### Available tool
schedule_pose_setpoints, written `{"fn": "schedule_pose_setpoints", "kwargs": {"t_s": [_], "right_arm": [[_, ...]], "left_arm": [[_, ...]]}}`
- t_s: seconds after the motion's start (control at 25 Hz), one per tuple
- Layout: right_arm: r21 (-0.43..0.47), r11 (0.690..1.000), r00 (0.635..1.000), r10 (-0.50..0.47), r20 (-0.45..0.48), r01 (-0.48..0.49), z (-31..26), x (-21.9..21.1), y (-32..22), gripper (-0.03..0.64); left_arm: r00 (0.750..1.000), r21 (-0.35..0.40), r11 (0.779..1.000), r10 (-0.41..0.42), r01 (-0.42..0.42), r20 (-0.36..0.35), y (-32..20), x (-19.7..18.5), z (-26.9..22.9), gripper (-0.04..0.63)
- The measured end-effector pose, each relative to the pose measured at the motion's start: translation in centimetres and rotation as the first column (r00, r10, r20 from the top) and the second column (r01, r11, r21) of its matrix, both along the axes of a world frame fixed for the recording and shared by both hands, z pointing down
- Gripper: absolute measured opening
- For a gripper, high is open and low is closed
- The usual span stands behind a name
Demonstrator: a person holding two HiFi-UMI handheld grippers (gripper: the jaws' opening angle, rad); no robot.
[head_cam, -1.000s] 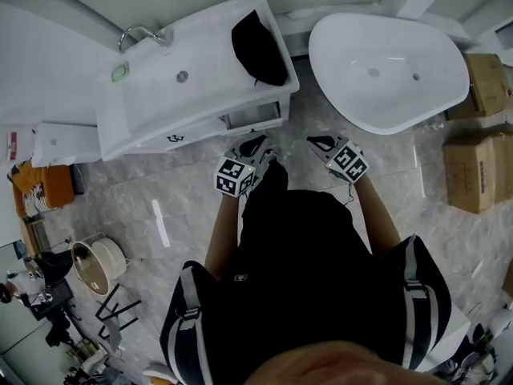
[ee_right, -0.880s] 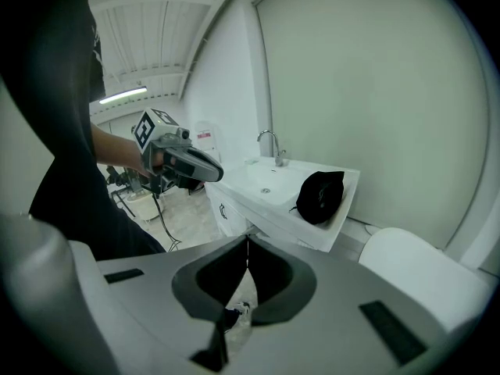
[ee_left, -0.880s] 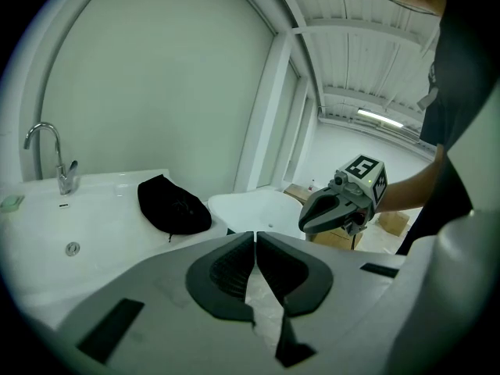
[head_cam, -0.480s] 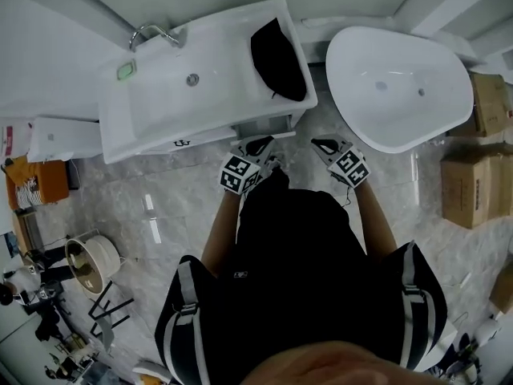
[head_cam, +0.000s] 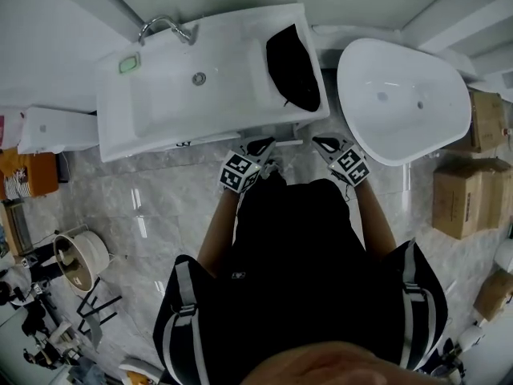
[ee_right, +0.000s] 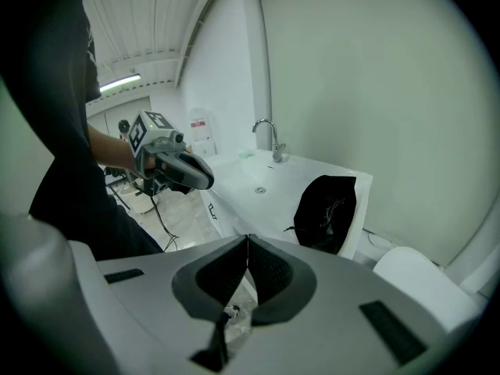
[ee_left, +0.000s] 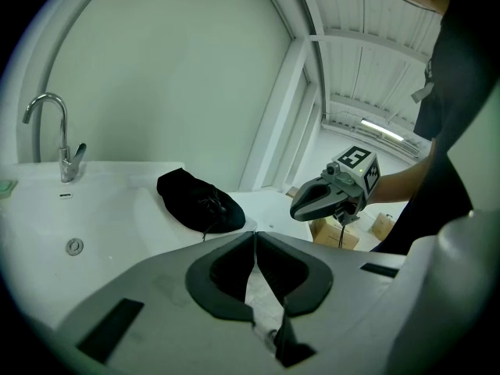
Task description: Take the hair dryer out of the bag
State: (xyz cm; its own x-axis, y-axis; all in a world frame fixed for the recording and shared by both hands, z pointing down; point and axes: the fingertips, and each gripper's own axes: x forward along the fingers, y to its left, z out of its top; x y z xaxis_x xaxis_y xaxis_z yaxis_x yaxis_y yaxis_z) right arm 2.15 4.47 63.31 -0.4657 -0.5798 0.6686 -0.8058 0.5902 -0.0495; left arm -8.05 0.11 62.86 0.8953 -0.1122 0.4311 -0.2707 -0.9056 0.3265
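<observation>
A black drawstring bag [head_cam: 292, 66] lies closed on the right end of the white sink counter [head_cam: 200, 95]; no hair dryer shows. It appears too in the left gripper view as the bag [ee_left: 199, 201] and in the right gripper view as the bag [ee_right: 326, 209]. My left gripper [head_cam: 259, 145] and right gripper [head_cam: 325, 143] hover side by side just before the counter's front edge, short of the bag. Both are shut and hold nothing. The left gripper [ee_left: 255, 237] sees the right gripper [ee_left: 298, 207] beside it; the right gripper [ee_right: 248, 241] sees the left gripper [ee_right: 205, 180].
A chrome faucet [head_cam: 164, 26] and a green soap dish [head_cam: 128, 62] stand at the counter's far left. A white bathtub [head_cam: 401, 103] sits right of the sink. Cardboard boxes [head_cam: 461, 199] stand on the marble floor at the right. Clutter lies at the lower left.
The person has stepped toward the sink: counter and bag now lie closer ahead of both grippers. The jaws stayed shut and empty.
</observation>
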Motion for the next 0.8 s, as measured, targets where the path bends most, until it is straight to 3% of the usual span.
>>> {"fn": "schedule_pose_setpoints", "kwargs": {"t_s": [0.4, 0.8], "right_arm": [[0.006, 1.0, 0.997, 0.007, -0.072, -0.007, 1.1, 1.8, -5.4, 0.058], [0.034, 0.997, 0.992, -0.071, -0.1, 0.075, 0.7, 4.6, -14.2, 0.06]], "left_arm": [[0.999, -0.024, 0.999, -0.045, 0.045, 0.03, -0.4, -1.5, 0.9, 0.02], [0.99, -0.038, 0.99, -0.135, 0.137, 0.047, -3.8, 2.1, 0.7, 0.02]]}}
